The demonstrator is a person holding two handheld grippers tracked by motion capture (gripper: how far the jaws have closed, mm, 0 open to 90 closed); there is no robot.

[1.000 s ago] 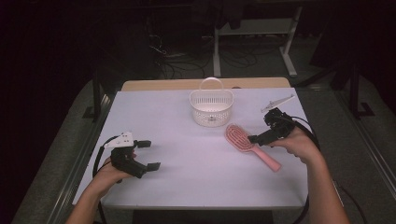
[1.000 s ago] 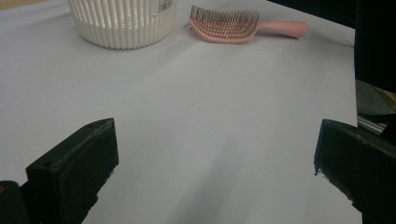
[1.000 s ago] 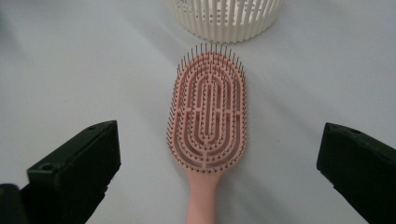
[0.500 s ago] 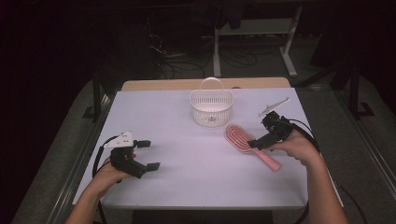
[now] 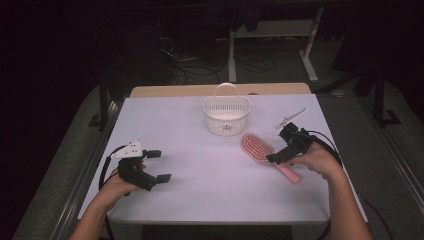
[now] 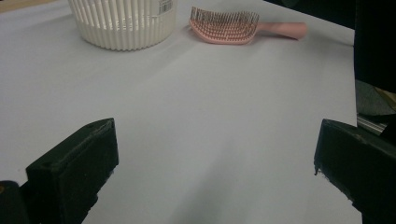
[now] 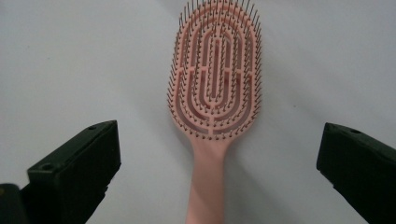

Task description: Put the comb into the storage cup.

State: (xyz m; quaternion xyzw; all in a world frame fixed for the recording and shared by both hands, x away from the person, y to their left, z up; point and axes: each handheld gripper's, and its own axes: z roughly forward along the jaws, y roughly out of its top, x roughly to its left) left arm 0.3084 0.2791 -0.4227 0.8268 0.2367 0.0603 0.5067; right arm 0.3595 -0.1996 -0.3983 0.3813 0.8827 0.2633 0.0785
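- The right gripper (image 5: 278,156) hovered over the pink hairbrush (image 5: 264,152) at the right of centre in the high view, jaws spread wide with nothing between them.
- In the right gripper view the hairbrush (image 7: 212,93) lay bristles up, its handle running to the bottom centre of the frame, midway between the two jaws.
- A good pick-up, as I judged it, meant lowering straight down so the jaws straddled the narrow handle just below the head, then closing across it rather than on the bristles.
- The left gripper (image 5: 158,166) rested at the lower left of the high view, jaws also wide and empty, well apart from the brush.
- The white basket (image 5: 226,115) stood at upper centre, near the brush head but not touching it.
- The table (image 5: 200,200) had open white surface across the middle; its right edge lay close beside the right hand, so any sideways swing there needed care.
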